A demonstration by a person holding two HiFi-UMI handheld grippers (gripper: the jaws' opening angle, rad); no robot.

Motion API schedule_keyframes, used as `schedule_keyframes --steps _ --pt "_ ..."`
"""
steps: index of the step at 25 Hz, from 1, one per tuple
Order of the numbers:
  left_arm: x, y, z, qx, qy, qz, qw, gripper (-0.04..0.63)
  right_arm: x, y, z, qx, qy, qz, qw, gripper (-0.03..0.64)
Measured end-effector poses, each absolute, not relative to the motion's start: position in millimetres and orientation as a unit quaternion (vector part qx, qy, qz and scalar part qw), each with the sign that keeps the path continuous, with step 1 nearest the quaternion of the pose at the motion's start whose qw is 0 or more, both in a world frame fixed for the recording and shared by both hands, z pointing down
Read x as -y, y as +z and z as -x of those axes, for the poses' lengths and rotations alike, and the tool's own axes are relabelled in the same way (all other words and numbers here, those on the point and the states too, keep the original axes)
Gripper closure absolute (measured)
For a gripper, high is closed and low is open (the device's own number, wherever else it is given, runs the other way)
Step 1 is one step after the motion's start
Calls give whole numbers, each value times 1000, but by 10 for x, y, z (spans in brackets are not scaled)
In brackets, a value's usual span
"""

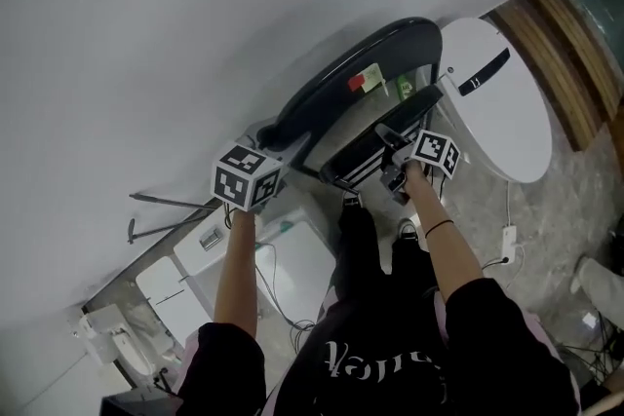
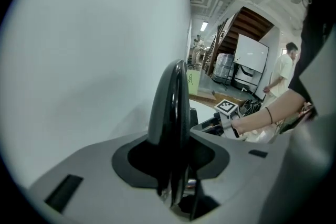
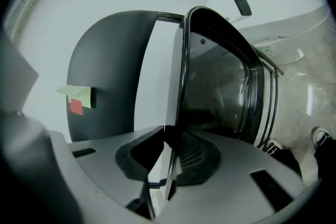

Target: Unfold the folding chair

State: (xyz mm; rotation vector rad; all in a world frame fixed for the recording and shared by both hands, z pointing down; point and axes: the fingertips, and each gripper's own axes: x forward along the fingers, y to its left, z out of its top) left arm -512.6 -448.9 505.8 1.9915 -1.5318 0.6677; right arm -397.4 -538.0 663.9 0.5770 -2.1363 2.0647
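Note:
The folding chair stands near a pale wall, its dark curved backrest (image 1: 361, 63) carrying a red and a green sticky note (image 1: 366, 80). The black seat (image 1: 375, 146) is tilted up close to the backrest. My left gripper (image 1: 276, 149) is shut on the backrest's left edge; in the left gripper view that dark edge (image 2: 170, 107) rises from between the jaws of the left gripper (image 2: 176, 165). My right gripper (image 1: 395, 163) is shut on the seat's edge. The right gripper view has the seat's thin chrome rim (image 3: 182, 76) pinched in the right gripper (image 3: 168, 160), with the seat (image 3: 220, 92) to its right.
A white round table (image 1: 497, 97) leans close behind the chair on the right. White boxes (image 1: 244, 258) and cables lie on the floor by my legs, and a power strip (image 1: 507, 237) lies to the right. A person (image 2: 283, 73) stands far off by a whiteboard (image 2: 251, 60).

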Motion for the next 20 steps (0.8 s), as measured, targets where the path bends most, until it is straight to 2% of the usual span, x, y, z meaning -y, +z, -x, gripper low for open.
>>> schedule_keyframes --steps 20 --pt "3094 5001 2841 456 311 -787 275 457 3956 6647 1840 685 699 -205 15 537"
